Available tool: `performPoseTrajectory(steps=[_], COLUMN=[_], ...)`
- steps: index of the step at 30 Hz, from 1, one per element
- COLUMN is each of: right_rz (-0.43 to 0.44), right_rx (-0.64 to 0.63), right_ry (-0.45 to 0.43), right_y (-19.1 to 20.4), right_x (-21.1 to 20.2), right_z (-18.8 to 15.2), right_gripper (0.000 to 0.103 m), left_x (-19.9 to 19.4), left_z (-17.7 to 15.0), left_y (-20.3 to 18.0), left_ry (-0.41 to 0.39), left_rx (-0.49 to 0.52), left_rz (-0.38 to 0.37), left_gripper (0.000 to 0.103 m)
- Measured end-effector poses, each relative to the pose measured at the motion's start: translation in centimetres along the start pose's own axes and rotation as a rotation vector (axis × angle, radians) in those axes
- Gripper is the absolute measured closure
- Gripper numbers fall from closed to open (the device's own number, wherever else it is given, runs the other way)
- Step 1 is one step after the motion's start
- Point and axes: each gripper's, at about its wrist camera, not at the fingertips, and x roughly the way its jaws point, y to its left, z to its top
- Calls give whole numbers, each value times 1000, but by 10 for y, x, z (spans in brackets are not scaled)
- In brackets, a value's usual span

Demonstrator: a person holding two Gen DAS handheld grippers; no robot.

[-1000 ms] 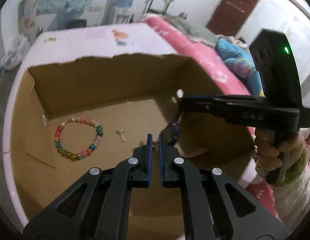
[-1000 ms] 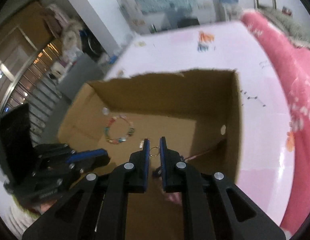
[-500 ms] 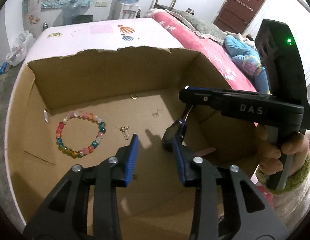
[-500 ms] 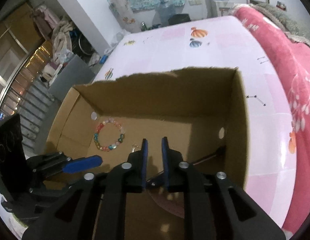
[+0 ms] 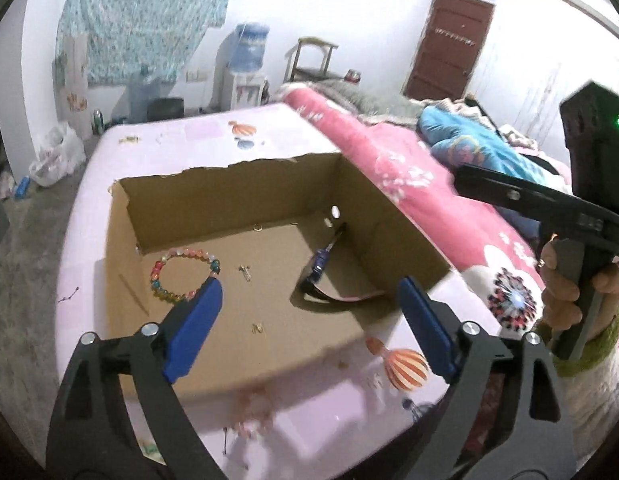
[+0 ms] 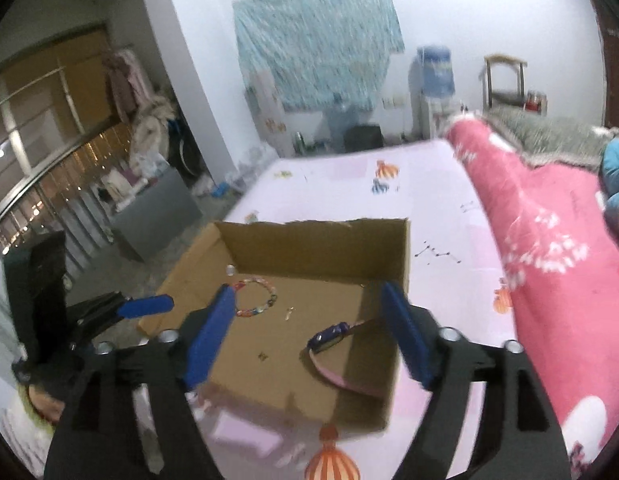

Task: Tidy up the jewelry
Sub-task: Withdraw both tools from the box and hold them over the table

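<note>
An open cardboard box (image 5: 405, 236) (image 6: 403, 264) sits on a pale pink bed sheet. Inside lie a multicoloured bead bracelet (image 5: 181, 276) (image 6: 255, 300), a watch with a purple face and pink strap (image 5: 321, 276) (image 6: 331, 338), and small gold pieces (image 5: 245, 272) (image 5: 257, 327) (image 6: 263, 356). My left gripper (image 5: 309, 320) is open and empty above the box's near edge. My right gripper (image 6: 309, 332) is open and empty above the box; its body shows at the right of the left wrist view (image 5: 549, 204).
A pink quilt (image 5: 429, 200) (image 6: 549, 248) and blue bedding (image 5: 477, 148) lie to the right. Small beads or pieces (image 5: 249, 408) lie on the sheet in front of the box. A water dispenser (image 5: 245, 64) and a chair (image 5: 309, 56) stand at the far wall.
Both grippers opened wide and pulled back and up out of the box. The watch and a small gold piece now lie on the box floor.
</note>
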Motion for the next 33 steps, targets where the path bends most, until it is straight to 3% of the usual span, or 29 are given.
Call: performPoseTrajectory(steps=[6,12,16,25,33], right_rz=[-60,-236,-330,-481,-466], right_rx=[2,26,53,29,2], right_ry=[15,175,261,340,316], right_y=[-5,-14,-21,-34,-36], right_x=[-43,-8,25,61,64], right_z=[-57,-122,-155,-172,-173], right_gripper=[9,8,8,7,7], left_x=[-28,9,37,63,78], left_z=[-39,-94,-117,-129,-135], left_y=[-3,2,-4,-22,-27], left_ry=[7,136,205,255,301], left_rx=[-40,-131,-128,-56,-19], left_rz=[43,116,160,231,260], left_gripper=[10,9,9,9,9])
